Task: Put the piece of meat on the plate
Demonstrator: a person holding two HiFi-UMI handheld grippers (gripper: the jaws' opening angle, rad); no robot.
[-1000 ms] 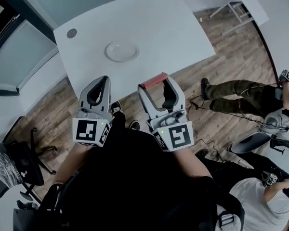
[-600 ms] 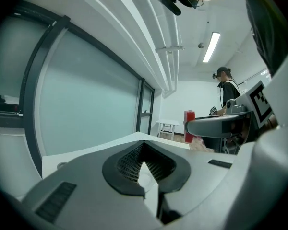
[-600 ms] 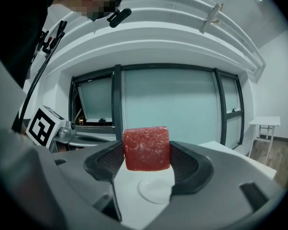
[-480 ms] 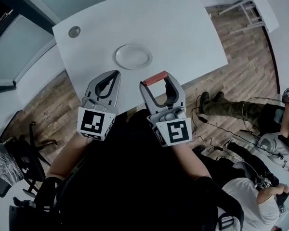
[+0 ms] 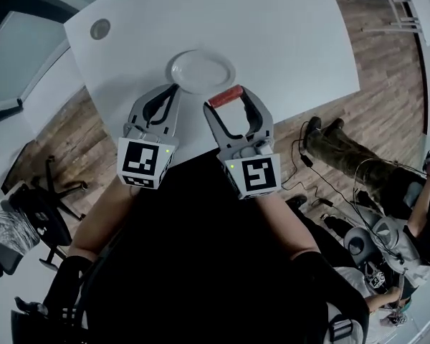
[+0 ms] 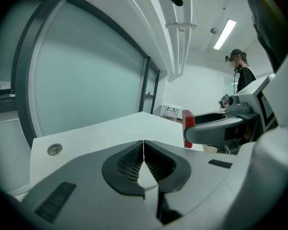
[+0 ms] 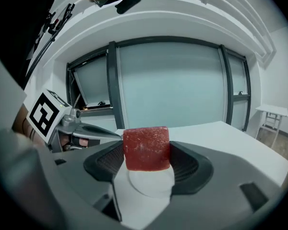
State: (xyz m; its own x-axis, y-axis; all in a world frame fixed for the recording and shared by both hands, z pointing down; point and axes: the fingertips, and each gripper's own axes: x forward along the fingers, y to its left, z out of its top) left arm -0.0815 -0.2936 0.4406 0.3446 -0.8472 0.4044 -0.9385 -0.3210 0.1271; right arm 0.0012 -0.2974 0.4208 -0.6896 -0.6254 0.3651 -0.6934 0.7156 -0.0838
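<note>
A red slab of meat (image 7: 146, 148) is clamped between the jaws of my right gripper (image 5: 226, 97), which is shut on it; the meat (image 5: 226, 96) hangs just past the near right rim of the white plate (image 5: 201, 71). In the right gripper view the plate (image 7: 151, 182) shows directly below the meat. My left gripper (image 5: 169, 94) is shut and holds nothing, its tips at the plate's near left rim. In the left gripper view the jaws (image 6: 143, 147) meet in a thin line, and the meat (image 6: 188, 127) shows at the right.
The plate lies on a white table (image 5: 272, 34) with a round cable port (image 5: 99, 29) at its far left corner. A person's legs (image 5: 351, 160) and cables stretch over the wood floor at right. An office chair (image 5: 29, 221) stands at left.
Both grippers have moved forward over the table's near edge. The meat now hangs at the plate's near rim; before, it was over the floor short of the table.
</note>
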